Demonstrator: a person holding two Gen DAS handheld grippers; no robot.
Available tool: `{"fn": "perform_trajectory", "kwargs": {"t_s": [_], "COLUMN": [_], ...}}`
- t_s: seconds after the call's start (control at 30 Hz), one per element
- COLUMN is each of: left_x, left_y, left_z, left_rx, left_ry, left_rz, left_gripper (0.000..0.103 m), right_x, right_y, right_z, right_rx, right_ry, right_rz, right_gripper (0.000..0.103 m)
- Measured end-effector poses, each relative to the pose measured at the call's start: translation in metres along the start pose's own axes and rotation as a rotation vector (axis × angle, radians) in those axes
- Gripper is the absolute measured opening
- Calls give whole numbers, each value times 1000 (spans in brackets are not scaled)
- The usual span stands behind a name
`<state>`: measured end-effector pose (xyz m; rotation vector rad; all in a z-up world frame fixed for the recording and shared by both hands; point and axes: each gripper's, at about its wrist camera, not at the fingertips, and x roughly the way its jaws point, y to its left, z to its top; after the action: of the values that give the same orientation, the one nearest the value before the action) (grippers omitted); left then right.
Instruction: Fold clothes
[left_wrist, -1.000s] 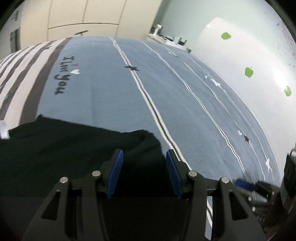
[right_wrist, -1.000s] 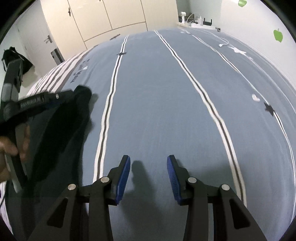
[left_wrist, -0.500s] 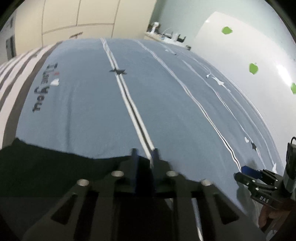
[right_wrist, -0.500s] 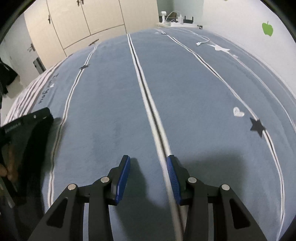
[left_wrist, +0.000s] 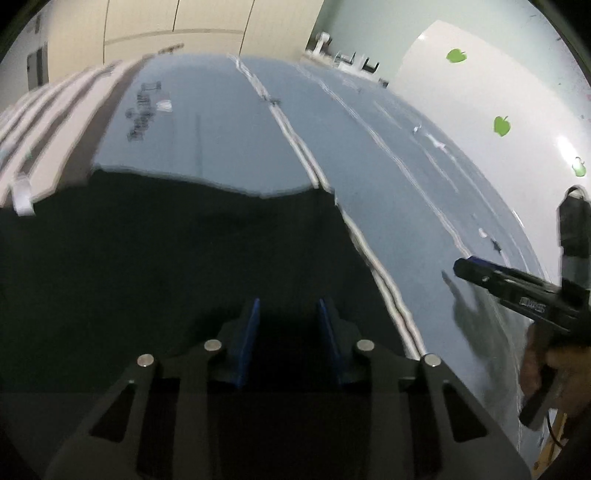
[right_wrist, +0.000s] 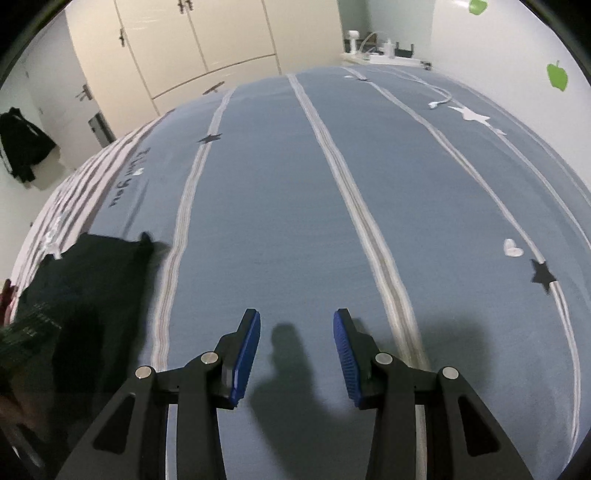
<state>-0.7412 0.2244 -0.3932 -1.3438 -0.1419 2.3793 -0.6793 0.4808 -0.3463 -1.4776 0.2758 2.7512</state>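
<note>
Clearly the black garment (left_wrist: 177, 258), spread at the bed's (right_wrist: 295, 206) near left side, is found under the left gripper (left_wrist: 288, 339), fingers just narrowed, gripping nothing; the right gripper (right_wrist: 297, 350) is parted, empty, beside it.

Each gripper (right_wrist: 296, 349) has black angular arms, silver round screws and ribbed blue pads (right_wrist: 246, 358).
</note>
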Motion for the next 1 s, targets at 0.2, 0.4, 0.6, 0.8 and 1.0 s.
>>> {"fn": "perform_trajectory", "kwargs": {"t_s": [0.2,0.4,0.6,0.8,1.0], "left_x": [-3,-53,-82,-115,-172], "left_y": [-10,28,66,89,124], "left_z": [19,-4,-48,-84,-111], "left_rx": [-48,-60,-78,-105,-132], "left_ry": [-67,-70,-7,-7,-47], "left_rz": [-51,-6,50,75,128], "left_gripper": [29,29,29,29,30], "right_x": [5,4,4,22,-14], "right_y": [30,62,106,127,109], "right_z": [1,6,-5,-44,-62], "right_rx": [-18,-45,-71,-148,-69], "right_ry": [11,12,28,83,61], "right_rz": [10,52,119,57,54], "right_gripper": [38,38,38,38,39]}}
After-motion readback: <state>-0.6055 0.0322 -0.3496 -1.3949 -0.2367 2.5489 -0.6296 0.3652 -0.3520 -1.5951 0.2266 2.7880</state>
